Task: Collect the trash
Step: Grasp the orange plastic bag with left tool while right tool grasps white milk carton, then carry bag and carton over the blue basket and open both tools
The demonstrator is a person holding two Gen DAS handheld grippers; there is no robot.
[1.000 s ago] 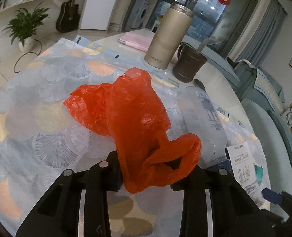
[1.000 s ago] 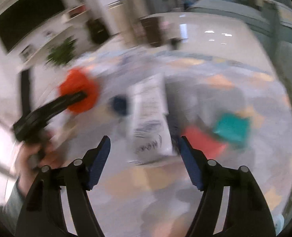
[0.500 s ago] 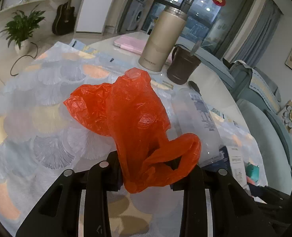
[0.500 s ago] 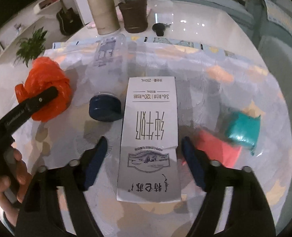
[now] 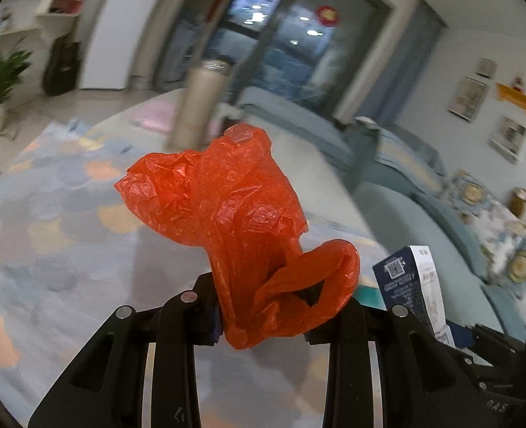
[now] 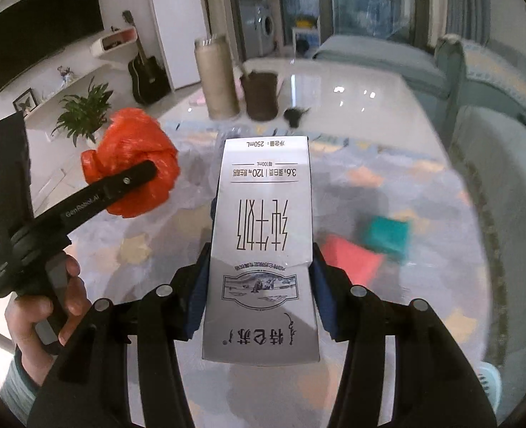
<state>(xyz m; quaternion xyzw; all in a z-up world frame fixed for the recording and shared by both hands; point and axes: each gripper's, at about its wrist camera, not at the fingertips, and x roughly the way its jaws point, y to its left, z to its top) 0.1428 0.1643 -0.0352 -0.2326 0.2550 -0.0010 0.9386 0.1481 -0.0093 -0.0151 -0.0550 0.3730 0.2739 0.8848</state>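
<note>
A crumpled red plastic bag (image 5: 234, 207) fills the middle of the left wrist view, and my left gripper (image 5: 263, 306) is shut on its lower end, holding it above the patterned tablecloth (image 5: 67, 221). The right wrist view shows the same bag (image 6: 134, 153) at the left, held by that gripper's black finger (image 6: 127, 180) and a hand (image 6: 67, 299). My right gripper (image 6: 261, 285) is shut on a white milk carton (image 6: 263, 232), blue pads pressing both its sides, lifted off the table. That carton (image 5: 416, 285) appears at the right of the left wrist view.
A tall beige flask (image 6: 216, 78), a brown cup (image 6: 261, 96) and a small dark object (image 6: 293, 114) stand at the table's far side. A teal block (image 6: 387, 235) and a red piece (image 6: 348, 256) lie right of the carton. Blue-grey chairs (image 6: 494, 178) border the right.
My right gripper closed on the milk carton and lifted it off the cloth. My left gripper rose and tilted up with the red bag, still gripped.
</note>
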